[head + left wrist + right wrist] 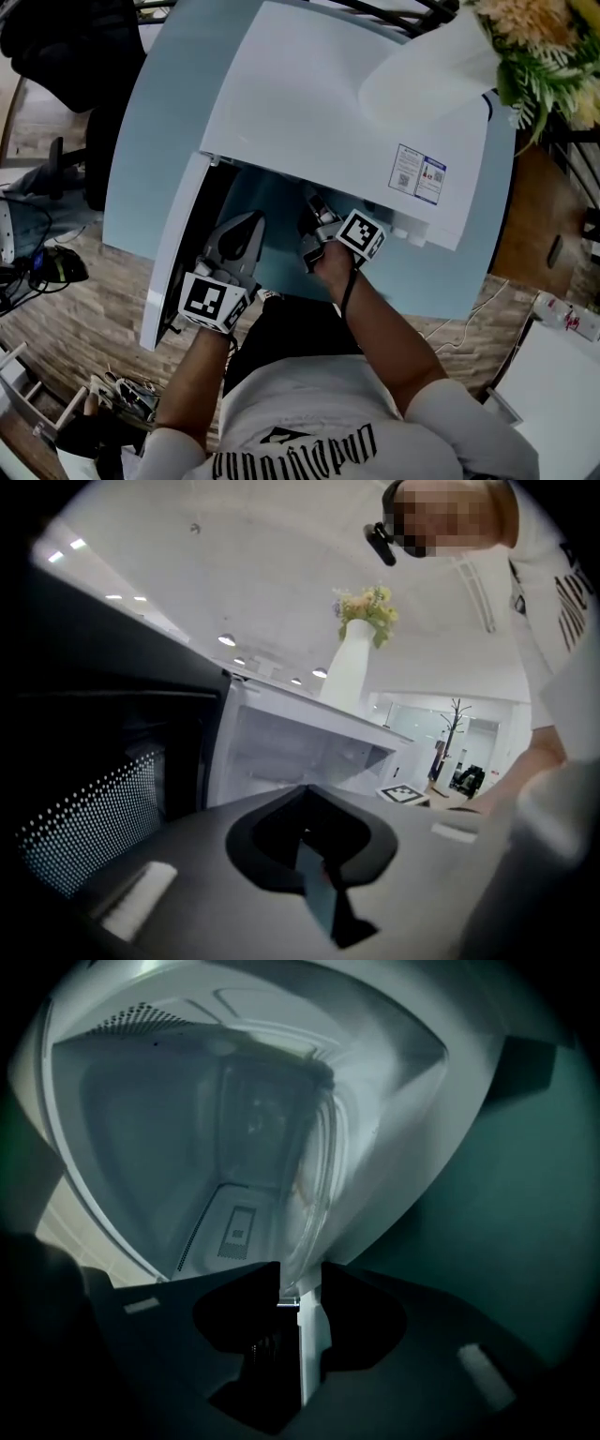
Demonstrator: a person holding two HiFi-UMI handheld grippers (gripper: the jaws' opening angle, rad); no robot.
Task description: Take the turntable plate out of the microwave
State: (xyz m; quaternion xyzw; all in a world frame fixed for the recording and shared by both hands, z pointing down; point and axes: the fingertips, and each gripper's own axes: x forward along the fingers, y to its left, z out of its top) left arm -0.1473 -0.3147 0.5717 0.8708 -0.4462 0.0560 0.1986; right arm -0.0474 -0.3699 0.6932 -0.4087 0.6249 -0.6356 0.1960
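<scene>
The white microwave [319, 103] stands on a light blue table [159, 122], its door [174, 251] swung open to the left. My right gripper [316, 217] reaches into the cavity mouth, rolled onto its side. In the right gripper view the glass turntable plate [315, 1180] shows edge-on inside the cavity [169, 1138]. Its near rim runs into the gap of my open right gripper [300, 1285]. My left gripper [249, 223] is shut and empty beside the door's inner face. In the left gripper view the left gripper [306, 797] points at the cavity [291, 752]. The head view hides the plate.
A white vase [427, 66] with flowers [544, 42] stands on the microwave's top at the back right, also the vase [349, 672] in the left gripper view. The door's dotted window [89, 813] is close on the left gripper's left. Floor clutter lies at the left.
</scene>
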